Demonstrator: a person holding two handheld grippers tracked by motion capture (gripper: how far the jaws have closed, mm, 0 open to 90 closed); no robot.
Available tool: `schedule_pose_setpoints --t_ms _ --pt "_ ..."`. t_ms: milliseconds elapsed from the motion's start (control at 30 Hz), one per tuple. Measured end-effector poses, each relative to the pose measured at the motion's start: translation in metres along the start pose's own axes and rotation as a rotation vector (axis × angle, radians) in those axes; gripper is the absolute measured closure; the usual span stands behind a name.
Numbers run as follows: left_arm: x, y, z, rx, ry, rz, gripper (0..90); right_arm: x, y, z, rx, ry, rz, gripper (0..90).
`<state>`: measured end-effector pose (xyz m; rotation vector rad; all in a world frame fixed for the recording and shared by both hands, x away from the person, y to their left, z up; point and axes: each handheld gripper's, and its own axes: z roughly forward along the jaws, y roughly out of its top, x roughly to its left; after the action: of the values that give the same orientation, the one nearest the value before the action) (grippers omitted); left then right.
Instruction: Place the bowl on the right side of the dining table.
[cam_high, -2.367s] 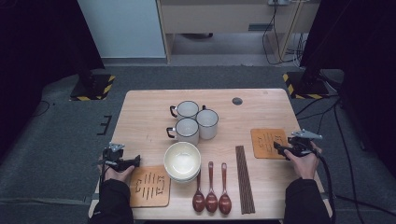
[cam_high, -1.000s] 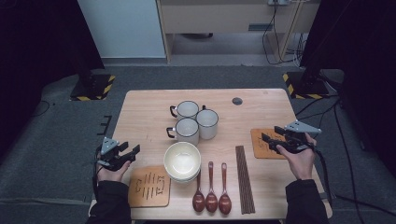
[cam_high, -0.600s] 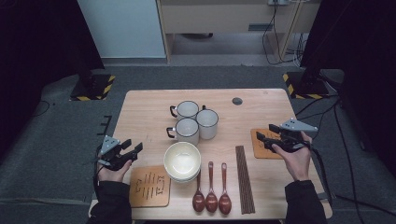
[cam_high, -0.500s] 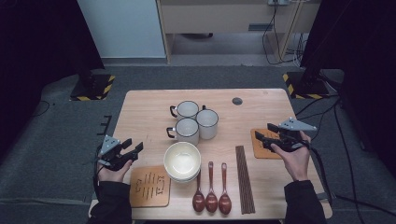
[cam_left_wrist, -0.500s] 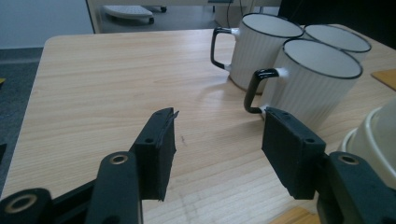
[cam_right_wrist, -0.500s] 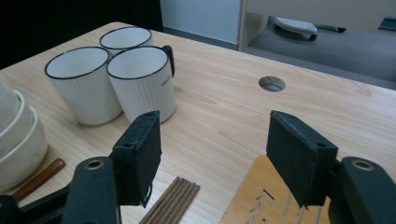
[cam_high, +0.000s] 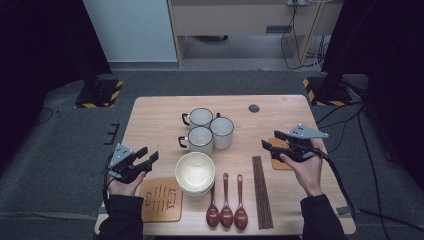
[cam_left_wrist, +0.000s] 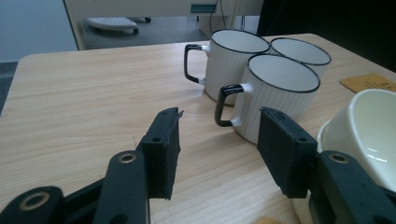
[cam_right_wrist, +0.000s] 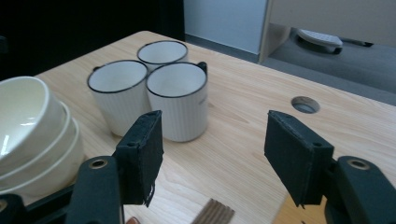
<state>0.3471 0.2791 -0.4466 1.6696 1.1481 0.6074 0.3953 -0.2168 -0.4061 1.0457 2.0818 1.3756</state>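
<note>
Three white mugs with black rims (cam_high: 200, 139) stand together at the table's middle, with a stack of cream bowls (cam_high: 195, 172) just in front of them. My left gripper (cam_high: 145, 156) hovers at the left edge and points at the mugs (cam_left_wrist: 275, 93). Its jaws have just been closing and stand apart with nothing between them. My right gripper (cam_high: 270, 140) is held over a wooden coaster (cam_high: 280, 159) on the right. It is open and empty, and it faces the mugs (cam_right_wrist: 180, 100) and bowls (cam_right_wrist: 28, 130).
Three wooden spoons (cam_high: 226, 200) and a bundle of dark chopsticks (cam_high: 262, 192) lie near the front edge. A second wooden coaster (cam_high: 161, 199) lies at the front left. A round cable hole (cam_high: 254, 108) sits at the back of the wooden table (cam_high: 155, 120).
My right gripper has risen and moved left, toward the middle of the table. My left gripper has lifted a little and edged toward the mugs.
</note>
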Motion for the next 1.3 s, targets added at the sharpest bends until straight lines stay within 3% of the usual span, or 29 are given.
schedule_pose_setpoints --t_ms 500,800,1300 --pt "-0.017 0.006 -0.001 -0.026 -0.055 0.013 50.7 0.027 0.013 0.018 0.010 0.066 -0.043 39.1" --pt "-0.026 0.008 0.000 -0.034 -0.088 0.020 51.1 0.052 0.022 0.036 0.011 0.126 -0.061 39.9" --pt "-0.038 0.006 0.007 -0.025 -0.128 0.030 51.8 0.082 0.030 0.056 0.008 0.169 -0.087 41.3"
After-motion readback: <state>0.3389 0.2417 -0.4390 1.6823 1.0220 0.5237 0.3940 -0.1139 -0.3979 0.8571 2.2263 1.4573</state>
